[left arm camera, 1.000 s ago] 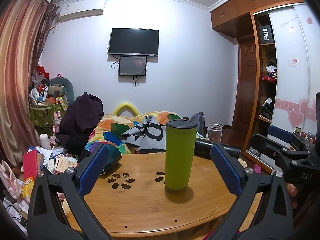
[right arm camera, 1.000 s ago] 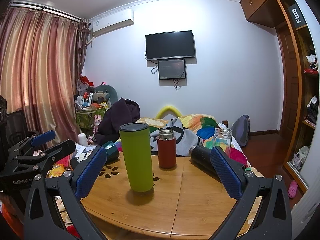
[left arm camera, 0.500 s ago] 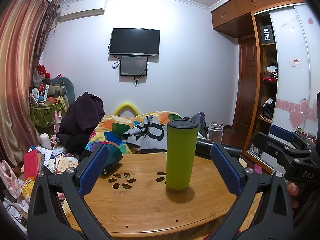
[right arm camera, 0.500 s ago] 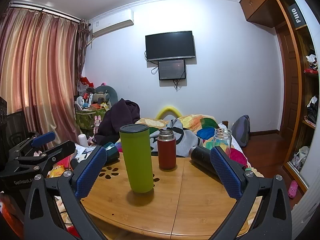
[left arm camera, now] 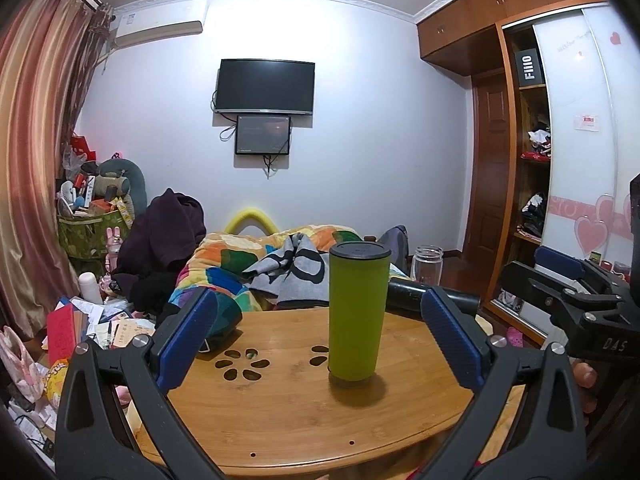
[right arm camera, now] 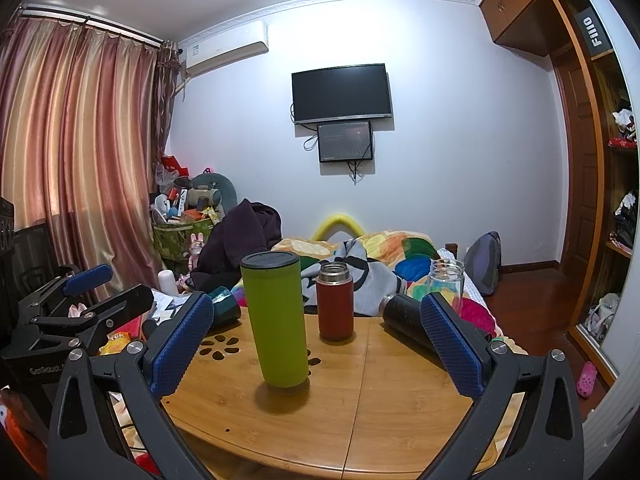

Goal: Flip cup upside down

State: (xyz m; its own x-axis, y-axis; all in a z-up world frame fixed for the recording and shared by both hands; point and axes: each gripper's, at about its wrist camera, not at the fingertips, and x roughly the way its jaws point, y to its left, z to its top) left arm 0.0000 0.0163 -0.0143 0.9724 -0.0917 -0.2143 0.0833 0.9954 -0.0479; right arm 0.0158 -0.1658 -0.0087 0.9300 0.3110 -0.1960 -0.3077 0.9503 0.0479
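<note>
A tall green cup (left arm camera: 357, 314) with a dark end on top stands on the round wooden table (left arm camera: 280, 412); it also shows in the right wrist view (right arm camera: 276, 320). My left gripper (left arm camera: 320, 336) is open and empty, its blue pads wide apart, short of the cup. My right gripper (right arm camera: 316, 344) is open and empty too, short of the cup, which stands left of its centre. Each gripper shows at the edge of the other's view.
A red flask (right arm camera: 335, 301), a black bottle lying on its side (right arm camera: 404, 320), a clear glass jar (right arm camera: 445, 280) and a dark green cup (right arm camera: 224, 308) are at the table's far side. A cluttered bed lies behind. A wardrobe (left arm camera: 532, 184) stands at right.
The left wrist view has shifted slightly, so the cup sits a little further right in it. The cup has not moved and both grippers stay open.
</note>
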